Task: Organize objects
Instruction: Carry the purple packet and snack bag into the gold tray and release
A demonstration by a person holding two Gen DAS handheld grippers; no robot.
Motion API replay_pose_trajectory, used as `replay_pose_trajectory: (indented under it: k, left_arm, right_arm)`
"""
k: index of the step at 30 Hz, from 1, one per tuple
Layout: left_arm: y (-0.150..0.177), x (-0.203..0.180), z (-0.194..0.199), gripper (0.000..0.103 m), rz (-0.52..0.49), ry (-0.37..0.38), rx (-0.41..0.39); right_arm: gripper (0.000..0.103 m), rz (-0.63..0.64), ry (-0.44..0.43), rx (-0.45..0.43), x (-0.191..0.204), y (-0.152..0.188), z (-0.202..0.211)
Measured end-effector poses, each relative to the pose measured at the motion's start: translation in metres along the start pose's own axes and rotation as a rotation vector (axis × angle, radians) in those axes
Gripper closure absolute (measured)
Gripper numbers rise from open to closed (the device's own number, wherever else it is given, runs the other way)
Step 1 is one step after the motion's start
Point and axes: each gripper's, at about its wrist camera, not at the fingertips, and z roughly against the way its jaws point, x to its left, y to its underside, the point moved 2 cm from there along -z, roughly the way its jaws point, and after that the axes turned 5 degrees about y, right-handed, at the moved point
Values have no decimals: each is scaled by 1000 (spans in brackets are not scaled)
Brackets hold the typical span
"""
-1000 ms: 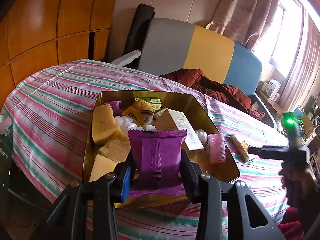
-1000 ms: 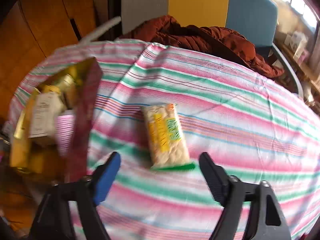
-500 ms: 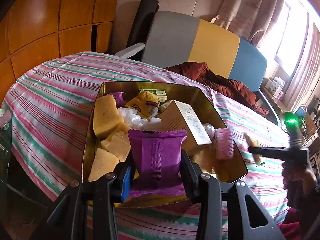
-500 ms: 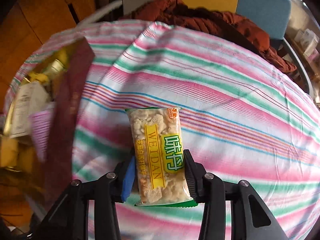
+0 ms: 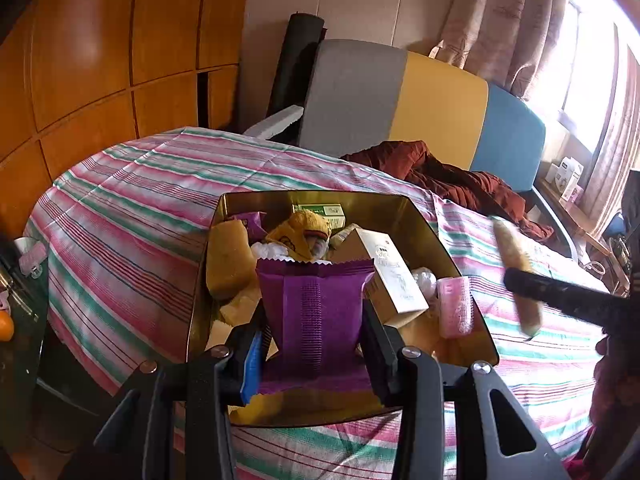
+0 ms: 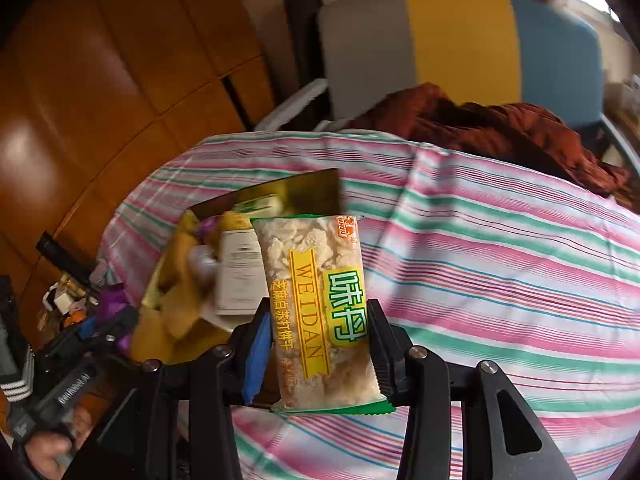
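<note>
Left wrist view: I held the purple packet (image 5: pixel 316 320) upright, long axis along the fingers, over the near end of the gold tin (image 5: pixel 436 232); left gripper (image 5: pixel 314 350) pinched its sides.
Right wrist view: cracker packet (image 6: pixel 320 308) stood lengthwise, raised above the striped cloth (image 6: pixel 500 272); right gripper (image 6: pixel 318 354) clamped it.

Both wrist views tilt down, close over gold metal tin (image 5: pixel 424 220) (image 6: pixel 308 188), sharing it and striped cloth (image 5: pixel 120 216) (image 6: pixel 500 260).
</note>
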Motion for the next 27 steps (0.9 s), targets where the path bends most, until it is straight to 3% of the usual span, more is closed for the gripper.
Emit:
replay_pose_trajectory:
  k: [7,24,27]
  left_arm:
    - [-3,0,-4,61,-3,-4,5]
    - [-5,-4,-22,47,9,-20,36]
    - [-6,1,-18,43,36,-3,28]
  right_arm:
    - [58,52,-20,14,37,4,-14]
    - [54,-1,-22,62,26,18,-37]
    - [46,-18,-8,50,23,20,-32]
